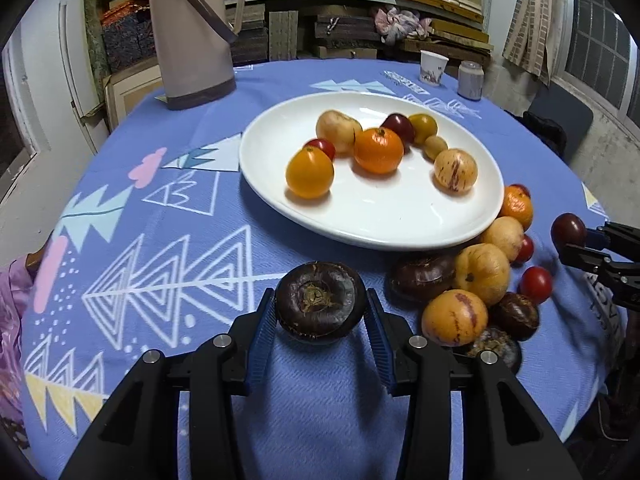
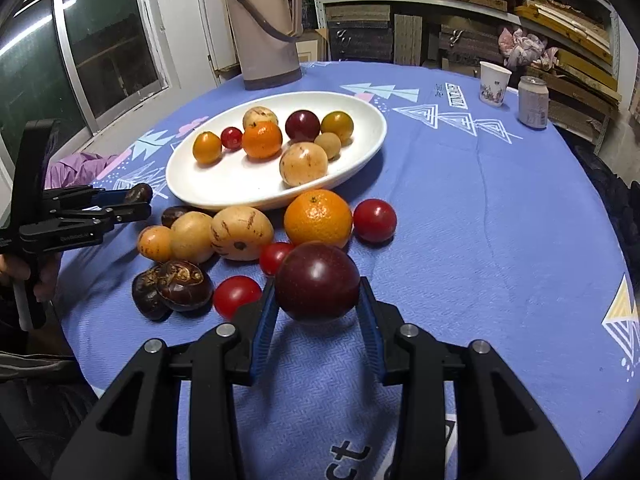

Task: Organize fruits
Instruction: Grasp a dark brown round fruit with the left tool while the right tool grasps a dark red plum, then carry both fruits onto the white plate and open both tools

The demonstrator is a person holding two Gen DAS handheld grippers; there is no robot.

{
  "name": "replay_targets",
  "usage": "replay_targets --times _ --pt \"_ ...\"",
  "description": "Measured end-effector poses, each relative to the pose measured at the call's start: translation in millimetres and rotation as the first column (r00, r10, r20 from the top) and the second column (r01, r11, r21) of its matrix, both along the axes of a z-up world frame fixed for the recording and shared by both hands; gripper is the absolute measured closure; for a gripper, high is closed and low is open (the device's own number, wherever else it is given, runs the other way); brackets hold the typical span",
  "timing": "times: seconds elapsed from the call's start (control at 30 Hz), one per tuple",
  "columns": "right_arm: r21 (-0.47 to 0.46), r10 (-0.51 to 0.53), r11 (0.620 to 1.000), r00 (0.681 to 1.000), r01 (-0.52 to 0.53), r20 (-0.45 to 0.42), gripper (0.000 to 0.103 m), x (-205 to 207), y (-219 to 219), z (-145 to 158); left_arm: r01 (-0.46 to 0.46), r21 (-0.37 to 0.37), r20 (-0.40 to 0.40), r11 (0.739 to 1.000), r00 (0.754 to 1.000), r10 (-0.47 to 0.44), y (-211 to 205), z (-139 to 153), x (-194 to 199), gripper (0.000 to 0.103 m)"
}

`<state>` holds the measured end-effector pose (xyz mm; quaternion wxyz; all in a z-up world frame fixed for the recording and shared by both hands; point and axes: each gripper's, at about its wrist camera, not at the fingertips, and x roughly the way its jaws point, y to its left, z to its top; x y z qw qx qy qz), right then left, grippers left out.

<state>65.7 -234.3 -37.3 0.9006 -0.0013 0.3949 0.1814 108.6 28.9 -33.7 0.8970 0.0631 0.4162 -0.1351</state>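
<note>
My left gripper (image 1: pixel 320 310) is shut on a dark brown water chestnut (image 1: pixel 320 300), held just above the blue cloth near the white plate (image 1: pixel 360 216). My right gripper (image 2: pixel 318 300) is shut on a dark red plum (image 2: pixel 317 280), seen small at the right edge of the left wrist view as the plum (image 1: pixel 568 231). The plate carries several fruits, among them an orange (image 1: pixel 378 150) and a yellow tomato (image 1: pixel 309 173). A pile of loose fruit (image 1: pixel 476 280) lies on the cloth beside the plate's near right rim, with an orange (image 2: pixel 318 218) and red tomatoes (image 2: pixel 374 220).
A tall beige thermos (image 1: pixel 192 32) stands behind the plate at the far left. A paper cup (image 1: pixel 432 67) and a small can (image 1: pixel 470 80) sit at the table's far right. A purple sleeve (image 2: pixel 80 168) shows at the table's left edge. Stacked boards fill the shelves behind.
</note>
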Motion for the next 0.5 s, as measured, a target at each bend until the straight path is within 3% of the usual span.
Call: replay_targets --times 0.5 --pt "0.035 0.018 0.999 0.993 -0.022 0.120 0.065 -10.0 -6.9 52.4 0.015 -0.013 0.085 1.000 0.996 -0.014 1.1 48.9 -5.6 0.059"
